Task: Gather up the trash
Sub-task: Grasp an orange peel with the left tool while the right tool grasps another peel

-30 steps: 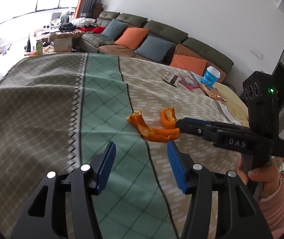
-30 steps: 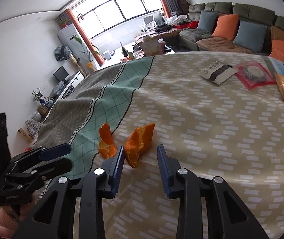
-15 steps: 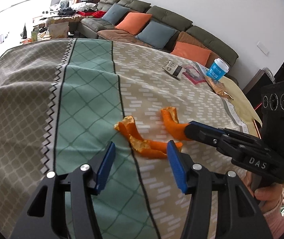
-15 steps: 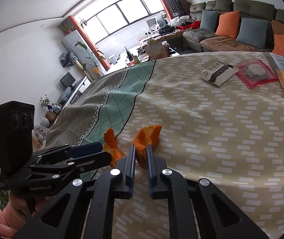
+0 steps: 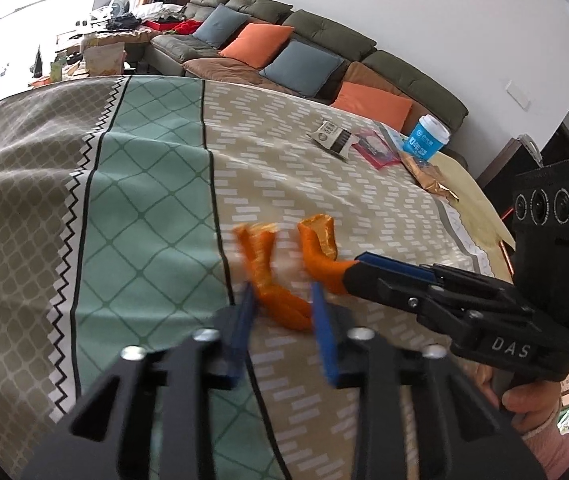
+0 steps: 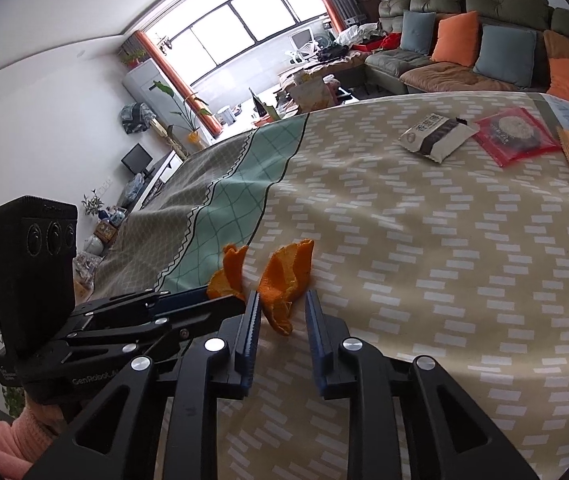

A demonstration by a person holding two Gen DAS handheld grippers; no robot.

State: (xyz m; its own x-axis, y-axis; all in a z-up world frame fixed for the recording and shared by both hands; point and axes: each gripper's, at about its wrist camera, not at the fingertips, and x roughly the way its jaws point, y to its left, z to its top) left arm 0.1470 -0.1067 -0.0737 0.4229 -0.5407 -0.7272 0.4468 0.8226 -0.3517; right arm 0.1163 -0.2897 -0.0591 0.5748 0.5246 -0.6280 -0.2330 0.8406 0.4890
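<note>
Two orange peels lay on the patterned bench; snack packets and a blue cup sat well beyond. Left gripper, blurred, straddled one peel, fingers narrow; right gripper bracketed the other, narrowly parted

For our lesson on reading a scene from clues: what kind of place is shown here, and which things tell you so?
Most likely a home living room. A long sofa with cushions lines the wall, a patterned tablecloth carries orange peel and snack packets, and houseplants stand beside a big window.
</note>
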